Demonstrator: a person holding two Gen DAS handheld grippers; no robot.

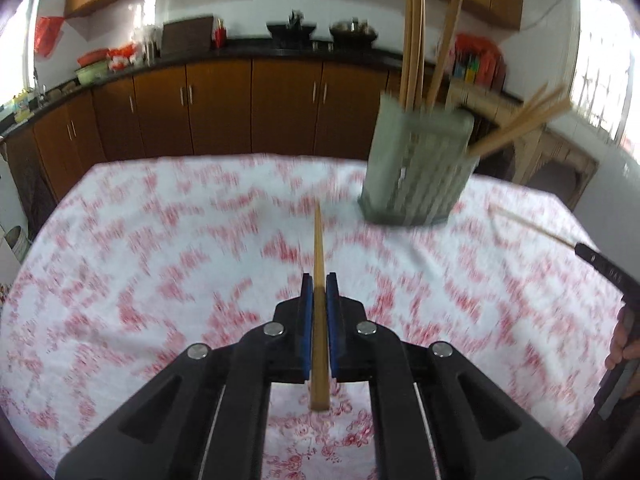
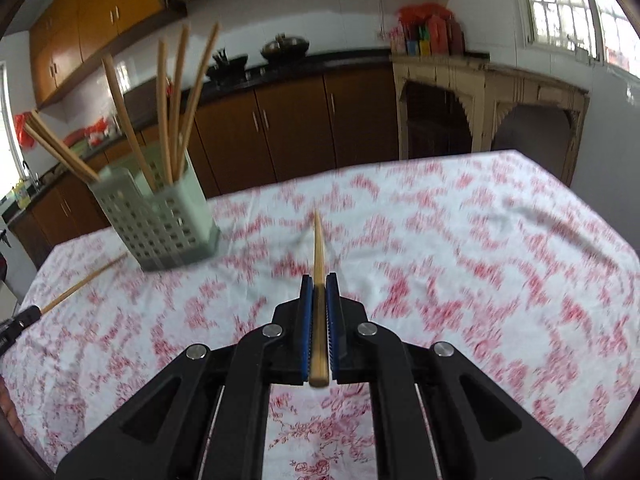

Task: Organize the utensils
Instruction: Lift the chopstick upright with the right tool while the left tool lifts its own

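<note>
Both grippers, left gripper point(image 1: 319, 280) and right gripper point(image 2: 319, 280), each clamp a chopstick point(image 1: 319, 248) point(image 2: 318, 240); open tablecloth point(image 1: 160, 240) all around the slotted holder point(image 1: 416, 172), nothing blocking.

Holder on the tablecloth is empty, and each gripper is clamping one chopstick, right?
Not empty: the holder already has several chopsticks standing in it, clear in the right wrist view. The rest is correct: left gripper and right gripper each clamp one chopstick.

No legible text (all blurred)
</note>
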